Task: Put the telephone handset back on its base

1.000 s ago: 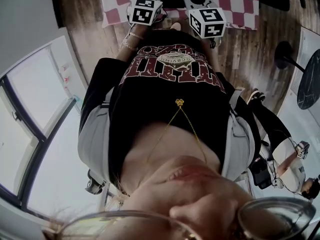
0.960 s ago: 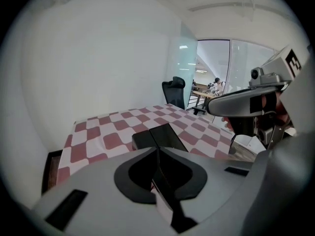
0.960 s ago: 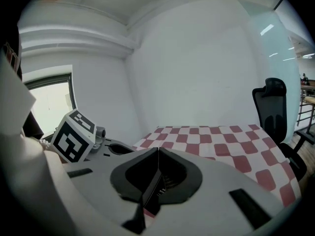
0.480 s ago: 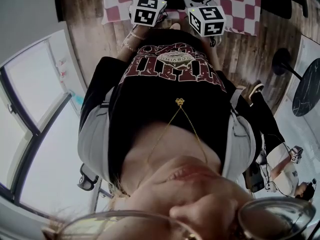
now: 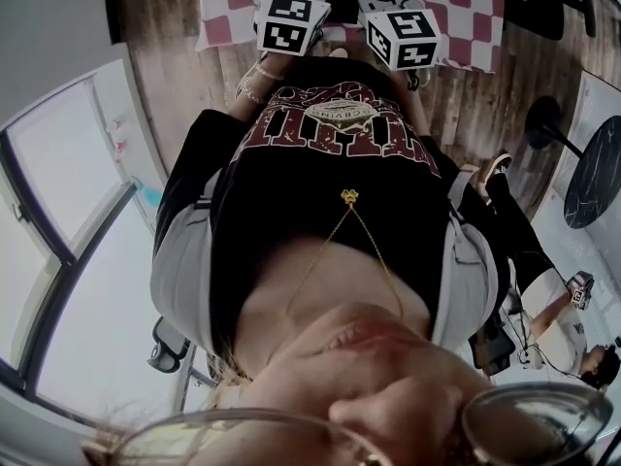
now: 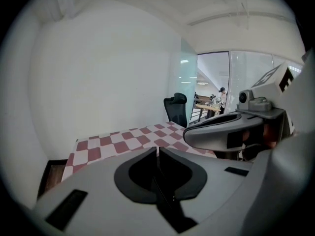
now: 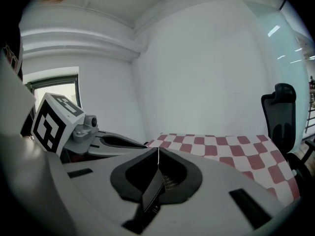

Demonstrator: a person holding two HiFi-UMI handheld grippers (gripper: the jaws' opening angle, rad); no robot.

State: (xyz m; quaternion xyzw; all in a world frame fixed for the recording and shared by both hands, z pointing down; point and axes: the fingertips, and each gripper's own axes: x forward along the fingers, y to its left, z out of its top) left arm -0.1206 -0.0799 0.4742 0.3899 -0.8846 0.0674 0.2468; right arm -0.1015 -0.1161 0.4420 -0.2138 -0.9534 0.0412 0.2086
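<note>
No telephone handset or base shows in any view. My left gripper [image 6: 157, 149] is shut, its jaws meeting with nothing between them, and it points over a table with a red-and-white checked cloth [image 6: 113, 141]. My right gripper [image 7: 158, 150] is shut too and holds nothing; the same checked cloth [image 7: 221, 146] lies ahead of it. In the head view both grippers are held side by side in front of the person's torso, the left marker cube [image 5: 291, 22] next to the right marker cube [image 5: 403, 39], at the near edge of the checked cloth [image 5: 456, 8].
A black office chair [image 6: 176, 109] stands behind the table, also seen as the chair [image 7: 278, 112] on the right. A round dark table [image 5: 597, 163] and another person [image 5: 563, 328] are at the right of the head view. A window [image 5: 58, 163] fills the left. The floor is wood.
Both marker cubes have crept slightly toward the top of the head view. The person in the background has shifted. Both pairs of jaws stay closed.
</note>
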